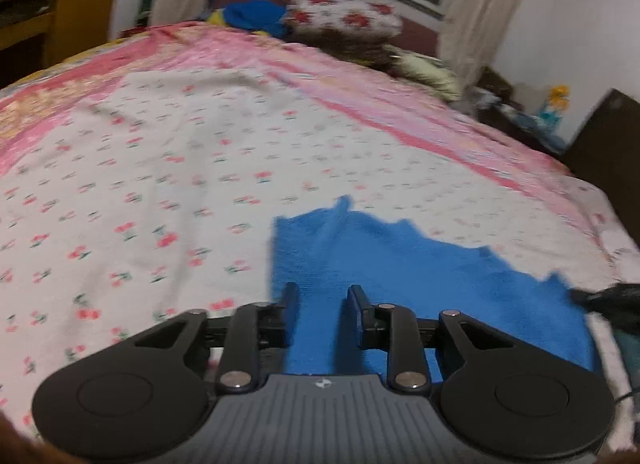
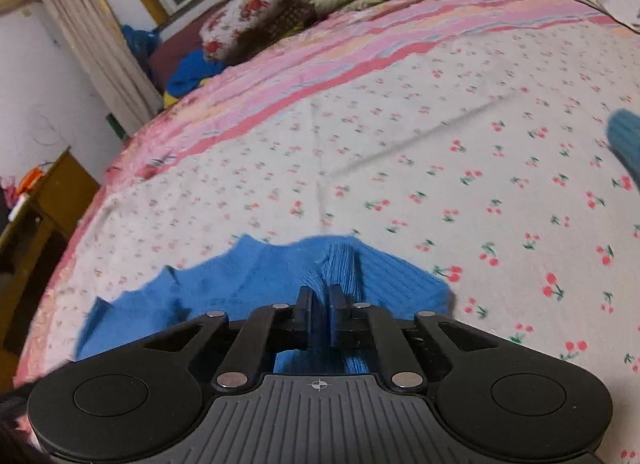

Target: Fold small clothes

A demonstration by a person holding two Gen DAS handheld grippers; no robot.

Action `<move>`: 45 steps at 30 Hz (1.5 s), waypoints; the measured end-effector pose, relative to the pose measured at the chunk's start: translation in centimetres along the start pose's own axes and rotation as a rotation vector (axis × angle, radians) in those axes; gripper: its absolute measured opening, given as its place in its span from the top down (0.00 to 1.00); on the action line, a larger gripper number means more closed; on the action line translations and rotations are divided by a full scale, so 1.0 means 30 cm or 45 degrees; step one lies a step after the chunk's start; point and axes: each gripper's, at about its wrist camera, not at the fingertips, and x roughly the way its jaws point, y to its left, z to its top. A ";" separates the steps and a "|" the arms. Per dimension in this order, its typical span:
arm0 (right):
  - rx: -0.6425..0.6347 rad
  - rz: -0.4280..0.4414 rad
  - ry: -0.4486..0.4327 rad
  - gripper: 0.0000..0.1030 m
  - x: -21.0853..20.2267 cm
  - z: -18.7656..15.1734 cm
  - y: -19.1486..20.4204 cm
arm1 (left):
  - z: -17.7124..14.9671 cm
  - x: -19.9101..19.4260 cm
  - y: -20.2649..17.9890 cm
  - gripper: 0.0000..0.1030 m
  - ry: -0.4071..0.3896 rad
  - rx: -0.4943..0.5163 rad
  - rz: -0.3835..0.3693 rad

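Note:
A small blue knitted garment (image 1: 400,264) lies on the cherry-print bedsheet (image 1: 140,184). My left gripper (image 1: 323,292) is open, its fingers above the garment's left part with blue fabric showing between them. In the right wrist view the same garment (image 2: 248,288) lies on the sheet (image 2: 440,144). My right gripper (image 2: 320,296) is shut on a raised ribbed fold of the garment. A dark shape at the right edge of the left wrist view (image 1: 612,296) looks like the other gripper.
A floral pillow (image 1: 344,18) and a heap of blue clothes (image 1: 256,16) lie at the head of the bed. A wooden desk (image 1: 60,16) stands to the left. A teal knitted piece (image 2: 626,140) lies at the right edge of the sheet.

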 end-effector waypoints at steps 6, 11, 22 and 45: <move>0.099 -0.095 -0.050 0.96 0.013 0.028 -0.064 | -0.024 0.009 0.050 0.70 0.001 -0.054 0.081; 0.026 -0.177 -0.020 0.93 0.061 -0.020 -0.053 | -0.020 -0.012 0.037 0.70 -0.023 -0.046 0.121; -0.092 -0.062 -0.133 0.70 -0.087 0.004 0.123 | -0.069 -0.136 0.056 0.71 -0.125 -0.143 0.070; -0.449 -0.014 0.031 0.76 0.087 -0.138 0.578 | -0.174 -0.159 0.060 0.63 -0.056 -0.090 0.102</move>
